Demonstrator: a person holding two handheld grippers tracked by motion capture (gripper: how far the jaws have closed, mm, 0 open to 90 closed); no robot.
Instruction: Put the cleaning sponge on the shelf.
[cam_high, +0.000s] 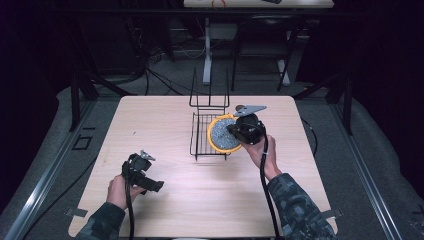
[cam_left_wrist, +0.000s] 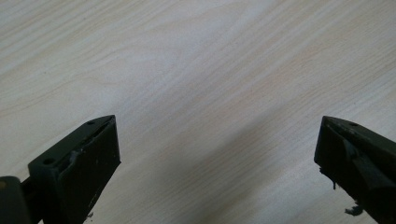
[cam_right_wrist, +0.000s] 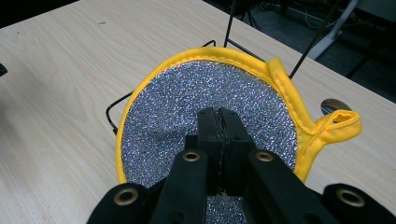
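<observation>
Currently: right tongs (cam_right_wrist: 219, 112) clamped flat on round silver-glitter scouring pad with yellow fabric trim (cam_right_wrist: 187, 107), jaws pressed together on pad's near edge. Pad held tilted over black wire rack (cam_high: 207, 131), which stands near far edge of light wood surface (cam_high: 165, 120), centre. Left tongs (cam_left_wrist: 217, 140) wide, nothing between jaws, low above surface toward near left corner.
</observation>
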